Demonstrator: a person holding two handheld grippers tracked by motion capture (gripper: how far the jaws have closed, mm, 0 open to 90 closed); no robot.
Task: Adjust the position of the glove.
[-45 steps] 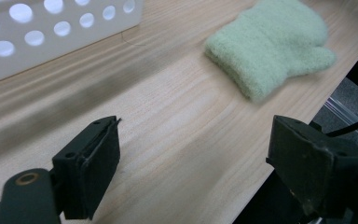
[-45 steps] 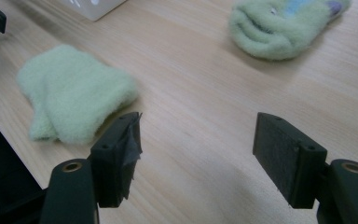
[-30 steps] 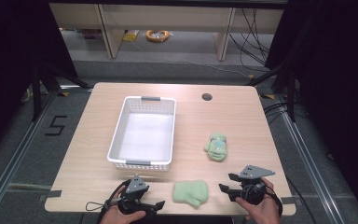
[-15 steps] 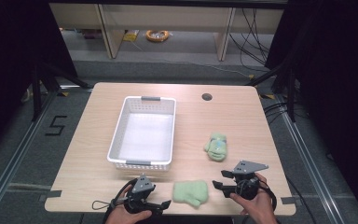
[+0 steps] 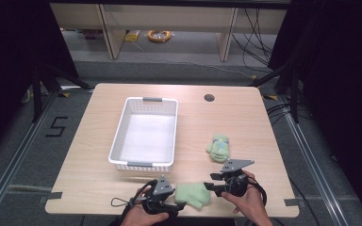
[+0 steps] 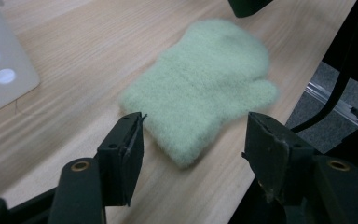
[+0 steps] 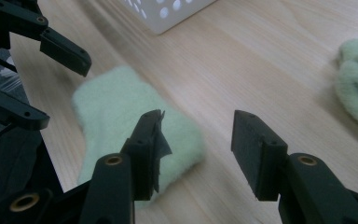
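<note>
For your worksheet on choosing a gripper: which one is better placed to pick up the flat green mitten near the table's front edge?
Probably the left gripper: the mitten's cuff lies straight between its open jaws. The right gripper sits off the mitten's end, mostly over bare table.

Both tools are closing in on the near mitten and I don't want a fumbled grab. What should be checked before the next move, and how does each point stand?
1. Near mitten lies flat on the table: ok.
2. Its cuff sits between the left tool's jaws, which have just been closing: ok.
3. Left pads pressing the cuff: not ok, gaps remain.
4. Right tool jaws, also closing, straddle the mitten: not ok, its edge lies by one jaw.
5. Basket empty: ok.
6. Second mitten clear of both tools: ok.
</note>
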